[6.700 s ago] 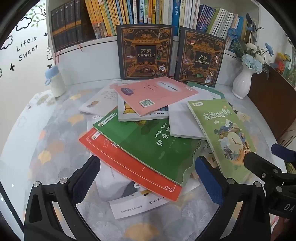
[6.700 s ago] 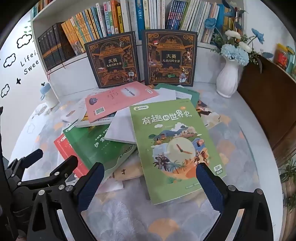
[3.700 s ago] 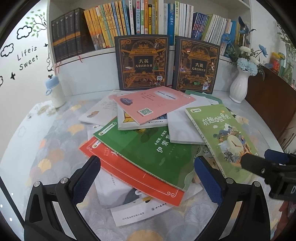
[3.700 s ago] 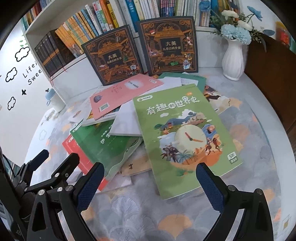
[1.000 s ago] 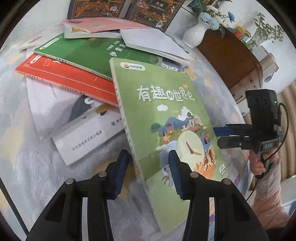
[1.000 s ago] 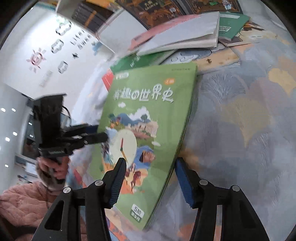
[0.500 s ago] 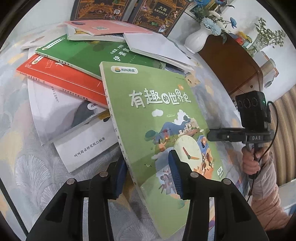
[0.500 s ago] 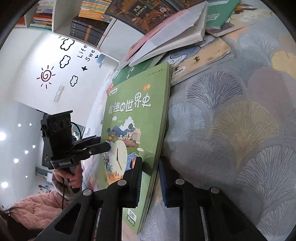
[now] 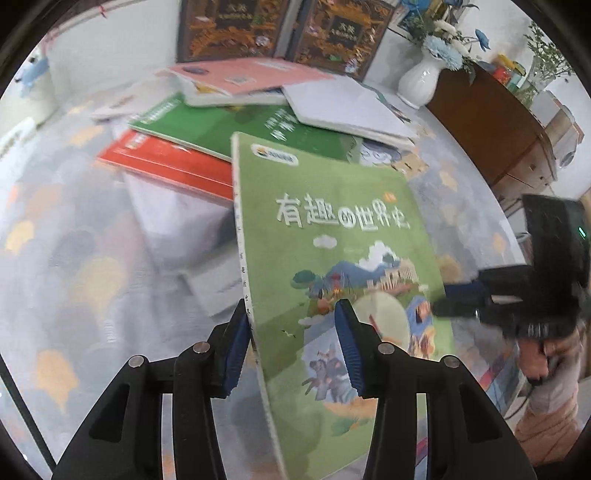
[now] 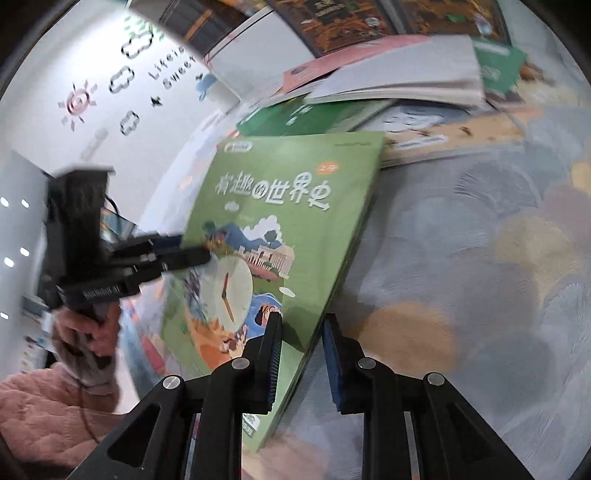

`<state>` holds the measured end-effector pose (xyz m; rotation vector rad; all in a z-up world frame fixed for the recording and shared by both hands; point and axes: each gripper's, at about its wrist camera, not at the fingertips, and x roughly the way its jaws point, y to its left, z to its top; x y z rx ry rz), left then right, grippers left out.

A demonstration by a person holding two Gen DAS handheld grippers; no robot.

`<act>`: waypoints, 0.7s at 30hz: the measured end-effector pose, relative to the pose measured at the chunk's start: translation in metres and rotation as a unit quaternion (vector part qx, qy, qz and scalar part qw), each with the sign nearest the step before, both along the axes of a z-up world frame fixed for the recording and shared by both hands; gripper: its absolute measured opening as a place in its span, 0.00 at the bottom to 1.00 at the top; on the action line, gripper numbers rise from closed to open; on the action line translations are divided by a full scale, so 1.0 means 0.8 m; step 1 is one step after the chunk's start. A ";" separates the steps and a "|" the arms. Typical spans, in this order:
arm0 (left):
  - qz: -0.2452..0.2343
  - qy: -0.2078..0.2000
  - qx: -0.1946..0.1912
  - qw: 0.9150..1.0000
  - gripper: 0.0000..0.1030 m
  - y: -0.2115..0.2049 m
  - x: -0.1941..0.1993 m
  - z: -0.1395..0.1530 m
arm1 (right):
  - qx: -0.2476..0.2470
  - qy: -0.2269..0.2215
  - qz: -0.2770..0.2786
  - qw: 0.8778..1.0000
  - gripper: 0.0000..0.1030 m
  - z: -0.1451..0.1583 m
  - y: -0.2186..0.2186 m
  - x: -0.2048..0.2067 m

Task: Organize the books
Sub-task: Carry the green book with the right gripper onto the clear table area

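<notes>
A light green book [image 9: 332, 229] with a clock picture on its cover hangs tilted above the patterned tablecloth, carried between both grippers. My left gripper [image 9: 291, 332] is shut on its spine edge, one pad under the spine and the other on the cover. The right wrist view shows that same left gripper [image 10: 192, 251] clamped on the book's far side. My right gripper [image 10: 301, 350] holds the opposite edge of the green book [image 10: 295, 229]; its jaws are opening slightly with the book still between the pads. The right gripper [image 9: 443, 299] also shows in the left wrist view.
Behind lies a loose pile: a red book [image 9: 166, 158], a dark green book [image 9: 221, 125], a pink one [image 9: 240, 74] and white ones. Two dark books [image 9: 229, 26] lean on the shelf. A white vase [image 9: 417, 85] and brown cabinet [image 9: 491, 122] stand right. A pink sleeve [image 10: 55, 398] shows.
The right jaws went from wide apart to closed on the book's edge. The green book has come up off the pile and both grippers have risen with it.
</notes>
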<state>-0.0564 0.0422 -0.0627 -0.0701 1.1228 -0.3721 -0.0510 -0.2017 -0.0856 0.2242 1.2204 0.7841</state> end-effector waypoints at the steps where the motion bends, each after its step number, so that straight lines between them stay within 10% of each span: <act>1: 0.007 -0.007 0.012 1.000 0.41 0.006 -0.001 0.005 | -0.012 -0.009 0.005 1.000 0.22 0.006 0.011 -0.005; 13: 0.097 -0.080 0.031 0.992 0.42 0.131 -0.008 0.062 | 0.007 -0.063 0.096 0.993 0.22 0.077 0.139 0.001; 21: 0.139 -0.054 0.014 0.989 0.40 0.204 -0.005 0.027 | 0.024 -0.060 0.165 0.984 0.17 0.075 0.260 0.028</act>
